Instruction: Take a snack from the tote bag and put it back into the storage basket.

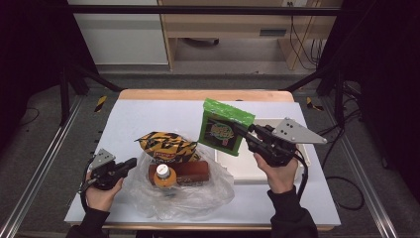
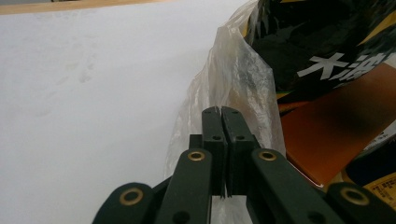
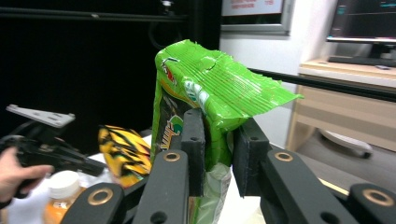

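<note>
A clear plastic bag (image 1: 198,196) lies on the white table (image 1: 148,114). It holds a yellow-and-black snack bag (image 1: 166,144), a brown box (image 1: 193,171) and an orange drink bottle (image 1: 163,174) with a white cap. My left gripper (image 1: 131,163) is at the bag's left edge. In the left gripper view its jaws (image 2: 220,111) are pressed together with the bag's thin film (image 2: 238,79) pinched between them. My right gripper (image 1: 237,129) holds a green snack bag (image 1: 223,126) up in the air over the table's right half, jaws (image 3: 219,140) shut on its side below the crimped top (image 3: 215,84).
A white tray (image 1: 257,166) lies on the table under the right hand. Metal rails run along both sides of the table, and a wooden desk stands beyond its far edge. The right gripper view also shows the bottle (image 3: 63,193) and the other hand.
</note>
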The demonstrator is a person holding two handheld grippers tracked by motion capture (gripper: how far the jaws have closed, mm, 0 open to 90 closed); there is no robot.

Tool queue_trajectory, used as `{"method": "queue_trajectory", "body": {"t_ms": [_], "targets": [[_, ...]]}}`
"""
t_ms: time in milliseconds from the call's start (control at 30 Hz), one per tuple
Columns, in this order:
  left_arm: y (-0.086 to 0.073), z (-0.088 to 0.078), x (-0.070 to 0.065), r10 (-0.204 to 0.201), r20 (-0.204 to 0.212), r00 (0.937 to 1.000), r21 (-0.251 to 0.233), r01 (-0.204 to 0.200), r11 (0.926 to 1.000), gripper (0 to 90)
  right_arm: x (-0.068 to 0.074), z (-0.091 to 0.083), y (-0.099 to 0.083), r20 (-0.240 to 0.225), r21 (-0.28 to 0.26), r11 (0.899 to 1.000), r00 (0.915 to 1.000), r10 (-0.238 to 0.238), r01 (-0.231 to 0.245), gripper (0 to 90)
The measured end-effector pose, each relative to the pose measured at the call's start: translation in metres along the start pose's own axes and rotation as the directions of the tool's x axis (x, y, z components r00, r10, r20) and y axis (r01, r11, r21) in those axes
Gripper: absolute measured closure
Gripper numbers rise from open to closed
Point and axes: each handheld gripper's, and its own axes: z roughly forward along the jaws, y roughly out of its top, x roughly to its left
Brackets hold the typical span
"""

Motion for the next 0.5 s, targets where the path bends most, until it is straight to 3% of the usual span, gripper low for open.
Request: {"method": "queue_trajectory", "body": {"t_ms": [167, 500], "targets": [[0.0, -0.001, 0.001, 0.002, -0.003, 1.0, -0.001, -0.002, 1.0, 89.3, -0.015, -0.004, -0.008, 0.048, 0.031, 1.0, 0.9989, -0.004, 0.002, 76.8], [0.0, 0.0, 0.0, 0.007, -0.004, 1.0, -0.001, -0.007, 1.0, 89.6, -0.038, 0.0, -0.029, 0.114, 0.072, 0.997, 0.9931, 0.03, -0.039, 76.9]]}}
